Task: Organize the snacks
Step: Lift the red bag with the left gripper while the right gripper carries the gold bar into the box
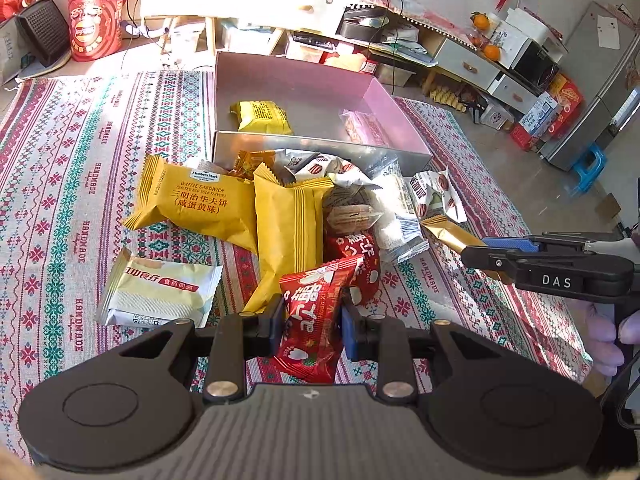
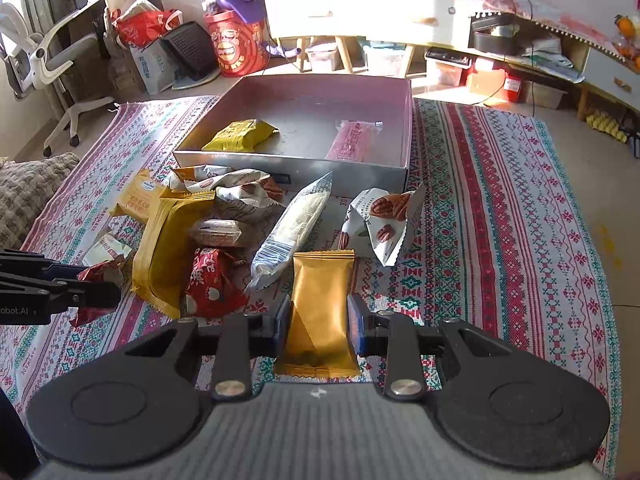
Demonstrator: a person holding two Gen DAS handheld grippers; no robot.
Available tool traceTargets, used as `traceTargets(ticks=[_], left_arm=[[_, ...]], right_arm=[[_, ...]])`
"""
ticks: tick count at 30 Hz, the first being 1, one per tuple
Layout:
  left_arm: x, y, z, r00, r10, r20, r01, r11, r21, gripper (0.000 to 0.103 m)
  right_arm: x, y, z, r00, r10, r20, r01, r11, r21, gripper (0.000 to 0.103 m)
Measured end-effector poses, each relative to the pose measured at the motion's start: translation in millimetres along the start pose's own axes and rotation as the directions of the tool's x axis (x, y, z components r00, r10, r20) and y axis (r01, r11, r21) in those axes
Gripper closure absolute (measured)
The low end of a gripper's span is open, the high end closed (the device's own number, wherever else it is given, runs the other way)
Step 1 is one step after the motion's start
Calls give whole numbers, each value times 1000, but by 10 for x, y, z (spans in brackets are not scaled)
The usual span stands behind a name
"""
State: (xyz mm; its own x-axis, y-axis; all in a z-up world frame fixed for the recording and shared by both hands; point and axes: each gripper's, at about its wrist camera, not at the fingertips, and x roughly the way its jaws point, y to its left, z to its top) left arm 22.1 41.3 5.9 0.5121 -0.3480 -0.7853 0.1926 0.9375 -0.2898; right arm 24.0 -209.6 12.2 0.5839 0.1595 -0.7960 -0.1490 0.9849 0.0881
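Observation:
My left gripper is shut on a red snack packet, also in the right wrist view. My right gripper is shut on a gold packet, seen in the left wrist view. A pile of snacks lies on the patterned cloth in front of an open silver box, which holds a yellow packet and a clear pink-tinted packet. In the pile are yellow waffle packets, another red packet, a white long packet and a pecan packet.
A pale green packet lies left of the pile. Beyond the cloth stand a red tin, a black basket, a white desk and an office chair. The cloth's edge runs at right.

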Motion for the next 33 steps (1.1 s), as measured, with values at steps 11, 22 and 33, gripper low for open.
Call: traceTargets(ticks=[11, 22, 33], left_arm=[[-94, -18, 312, 997, -9, 80, 12, 999, -34, 69], [-28, -51, 540, 991, -8, 133, 18, 997, -72, 69], [213, -37, 849, 984, 32, 176, -17, 996, -86, 69]], right_arm=[[-149, 84, 190, 996, 52, 74, -53, 999, 12, 75], [-80, 110, 458, 992, 55, 113, -60, 997, 43, 75], [202, -14, 677, 994, 9, 112, -20, 994, 103, 75]])
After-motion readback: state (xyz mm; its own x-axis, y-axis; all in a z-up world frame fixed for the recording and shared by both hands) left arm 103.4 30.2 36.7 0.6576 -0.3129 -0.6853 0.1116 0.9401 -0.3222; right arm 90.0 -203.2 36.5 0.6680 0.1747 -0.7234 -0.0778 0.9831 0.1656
